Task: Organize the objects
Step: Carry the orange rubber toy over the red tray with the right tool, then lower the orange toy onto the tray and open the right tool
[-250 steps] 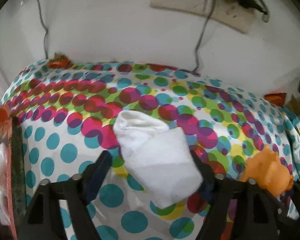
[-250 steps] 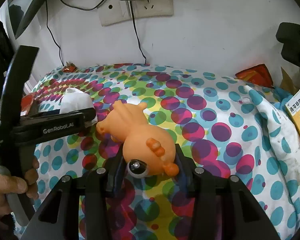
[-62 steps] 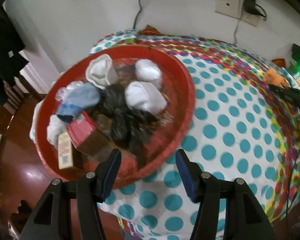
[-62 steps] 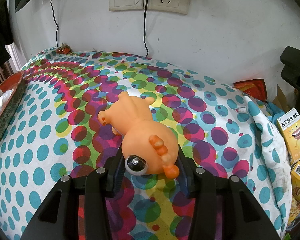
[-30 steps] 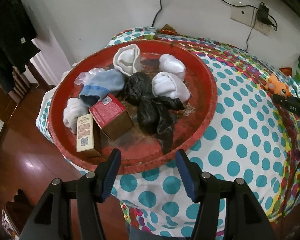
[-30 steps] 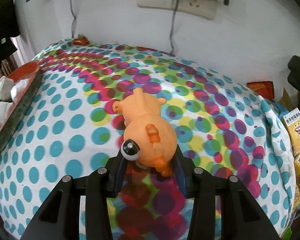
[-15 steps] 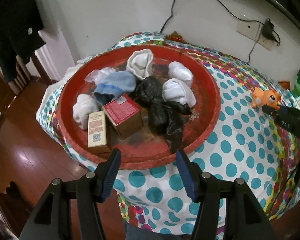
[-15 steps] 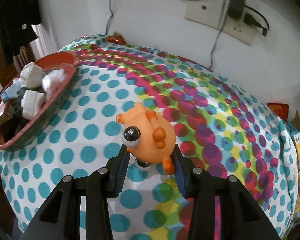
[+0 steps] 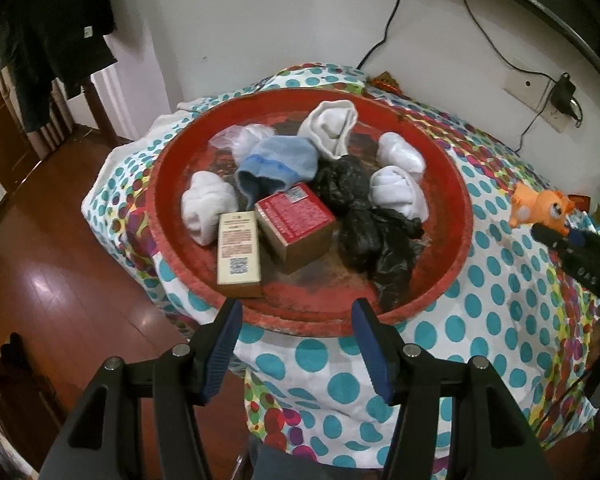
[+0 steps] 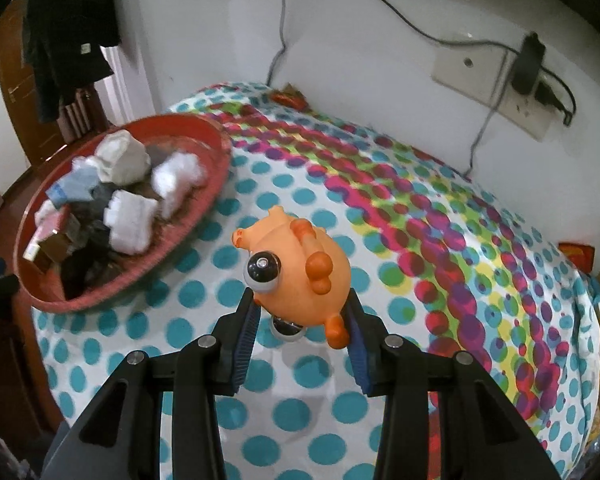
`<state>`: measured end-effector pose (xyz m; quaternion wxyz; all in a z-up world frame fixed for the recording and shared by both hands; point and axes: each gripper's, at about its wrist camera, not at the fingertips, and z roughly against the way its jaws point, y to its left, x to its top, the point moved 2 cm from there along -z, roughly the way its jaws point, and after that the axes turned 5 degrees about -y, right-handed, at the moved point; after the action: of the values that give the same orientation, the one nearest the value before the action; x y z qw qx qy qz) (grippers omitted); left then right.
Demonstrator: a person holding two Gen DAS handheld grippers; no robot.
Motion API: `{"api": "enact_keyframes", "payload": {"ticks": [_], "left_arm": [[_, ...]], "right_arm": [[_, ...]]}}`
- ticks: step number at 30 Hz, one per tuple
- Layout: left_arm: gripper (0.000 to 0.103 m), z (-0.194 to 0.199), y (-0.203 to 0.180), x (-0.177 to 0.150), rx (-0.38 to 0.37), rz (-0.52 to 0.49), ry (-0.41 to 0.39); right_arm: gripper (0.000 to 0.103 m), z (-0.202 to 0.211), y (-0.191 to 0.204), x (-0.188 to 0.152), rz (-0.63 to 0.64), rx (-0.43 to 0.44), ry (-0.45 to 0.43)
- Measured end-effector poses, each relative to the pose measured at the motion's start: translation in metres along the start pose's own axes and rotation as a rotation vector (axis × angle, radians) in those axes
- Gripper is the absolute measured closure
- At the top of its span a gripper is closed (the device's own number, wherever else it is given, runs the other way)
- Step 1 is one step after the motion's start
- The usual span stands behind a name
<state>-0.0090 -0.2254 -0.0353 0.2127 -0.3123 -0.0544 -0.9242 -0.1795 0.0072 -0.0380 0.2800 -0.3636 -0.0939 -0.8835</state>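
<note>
Dotted tablecloth (image 10: 440, 240) bears full red tray (image 9: 452, 240); right gripper (image 10: 302, 312) pinches orange toy (image 10: 300, 268), left gripper (image 9: 298, 332) spread.

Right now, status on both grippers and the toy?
Left gripper open, empty, near red tray. Right gripper shut on orange toy, lifted above the tablecloth. Path to tray unobstructed.

Orange toy (image 10: 300, 276) aloft, tray (image 10: 204, 208) left
</note>
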Motion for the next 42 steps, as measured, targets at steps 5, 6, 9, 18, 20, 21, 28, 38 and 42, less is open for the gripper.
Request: {"api": "enact_keyframes", "payload": {"ticks": [5,6,9,18,20,21,28,38,42], "left_arm": [[0.045,0.001,0.006,0.0,0.027,0.001,-0.006],[0.045,0.001,0.007,0.0,0.03,-0.002,-0.009],[0.045,0.001,0.008,0.0,0.041,-0.018,-0.012],[0.045,-0.002,0.017,0.0,0.049,-0.011,-0.004],[0.045,-0.003,0.021,0.001,0.052,-0.002,-0.001],[0.045,-0.003,0.024,0.001,0.058,0.005,0.001],[0.045,-0.007,0.039,0.003,0.082,0.03,0.011],[0.045,-0.012,0.054,0.008,0.096,0.069,0.015],[0.045,-0.015,0.053,0.011,0.096,0.074,0.019]], "right_arm": [[0.064,0.005,0.021,0.015,0.024,0.026,-0.021],[0.064,0.005,0.024,0.017,0.025,0.032,-0.023],[0.064,0.004,0.035,0.024,0.034,0.052,-0.031],[0.064,-0.01,0.074,0.053,0.047,0.123,-0.041],[0.064,-0.016,0.083,0.059,0.048,0.137,-0.04],[0.064,-0.02,0.088,0.062,0.048,0.146,-0.038],[0.064,-0.045,0.122,0.08,0.043,0.197,-0.02],[0.064,-0.072,0.152,0.079,0.042,0.228,0.01],[0.064,-0.081,0.159,0.079,0.023,0.255,0.015]]}}
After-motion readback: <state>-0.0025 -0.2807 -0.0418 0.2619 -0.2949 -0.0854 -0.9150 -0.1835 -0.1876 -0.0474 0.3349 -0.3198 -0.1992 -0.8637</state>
